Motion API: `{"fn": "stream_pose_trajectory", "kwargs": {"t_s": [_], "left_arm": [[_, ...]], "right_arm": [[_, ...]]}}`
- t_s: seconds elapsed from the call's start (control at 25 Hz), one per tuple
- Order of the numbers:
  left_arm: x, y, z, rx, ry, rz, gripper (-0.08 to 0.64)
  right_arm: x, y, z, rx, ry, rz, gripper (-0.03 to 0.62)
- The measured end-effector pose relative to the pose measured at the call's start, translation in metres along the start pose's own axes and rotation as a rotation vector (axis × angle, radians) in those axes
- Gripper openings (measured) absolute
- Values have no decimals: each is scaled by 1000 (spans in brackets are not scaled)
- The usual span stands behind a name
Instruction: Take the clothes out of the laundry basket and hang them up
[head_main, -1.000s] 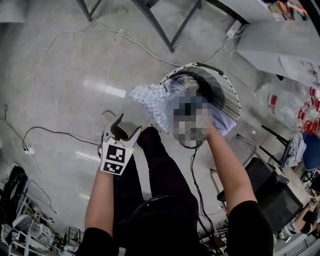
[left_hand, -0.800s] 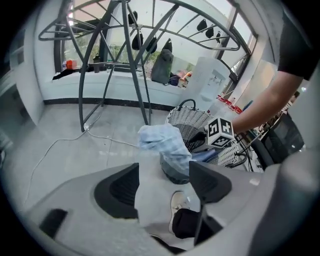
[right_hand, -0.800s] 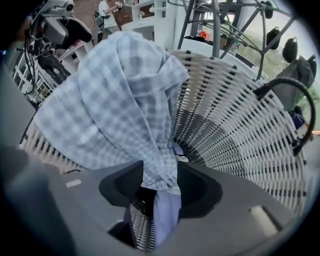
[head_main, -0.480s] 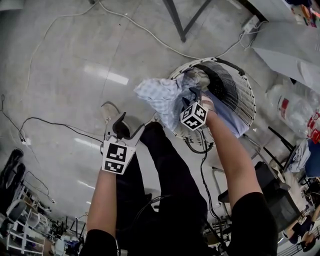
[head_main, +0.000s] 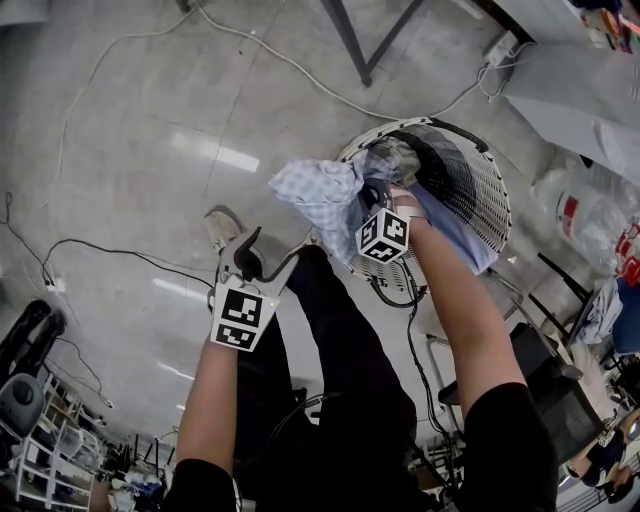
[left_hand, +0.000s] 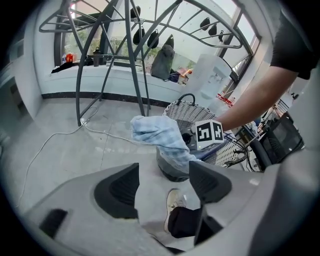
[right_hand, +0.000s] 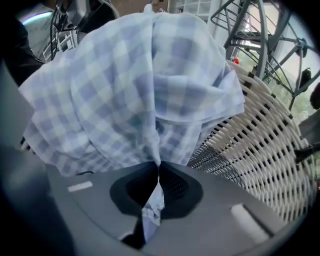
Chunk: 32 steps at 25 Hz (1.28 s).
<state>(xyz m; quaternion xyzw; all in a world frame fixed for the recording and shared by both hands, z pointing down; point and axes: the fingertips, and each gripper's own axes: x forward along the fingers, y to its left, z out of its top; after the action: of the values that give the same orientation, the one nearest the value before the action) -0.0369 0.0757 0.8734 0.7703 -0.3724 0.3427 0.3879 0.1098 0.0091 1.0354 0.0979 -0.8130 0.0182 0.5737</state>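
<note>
right gripper (right_hand: 159, 170) — jaws just closed, pinching checked shirt (right_hand: 140, 85) at laundry basket (head_main: 492, 195) rim | left gripper (left_hand: 163, 174) — jaws apart, empty

Between the left gripper's (left_hand: 165, 174) parted jaws nothing stands. Bare floor (left_hand: 65, 155) lies ahead and to their left as far as the drying rack's legs (left_hand: 80, 75), a shoe (left_hand: 175, 202) sits just below them, and the laundry basket (left_hand: 192, 111) and the person's right arm (left_hand: 250, 100) block the way ahead and to their right. The right gripper's (right_hand: 159, 172) jaws have just been closing and pinch a fold of the checked shirt (right_hand: 140, 90), which fills the room ahead and left of them, with the basket's woven wall close on their right.
</note>
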Motion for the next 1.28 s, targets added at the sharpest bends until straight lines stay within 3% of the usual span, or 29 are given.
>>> {"fn": "stream_pose_trajectory", "kwargs": {"t_s": [0.32, 0.72, 0.88, 1.28], "left_arm": [[-15, -10, 16, 61, -13, -41, 321], [-62, -37, 61, 178, -68, -94, 321], [-98, -43, 74, 207, -80, -100, 321], [-204, -45, 123, 274, -144, -88, 322]], "right_arm": [[-60, -17, 8, 141, -70, -119, 18], [-201, -44, 48, 448, -217, -347, 17], [-262, -44, 77, 519, -265, -384, 17], [-415, -68, 160, 579, -359, -416, 17]]}}
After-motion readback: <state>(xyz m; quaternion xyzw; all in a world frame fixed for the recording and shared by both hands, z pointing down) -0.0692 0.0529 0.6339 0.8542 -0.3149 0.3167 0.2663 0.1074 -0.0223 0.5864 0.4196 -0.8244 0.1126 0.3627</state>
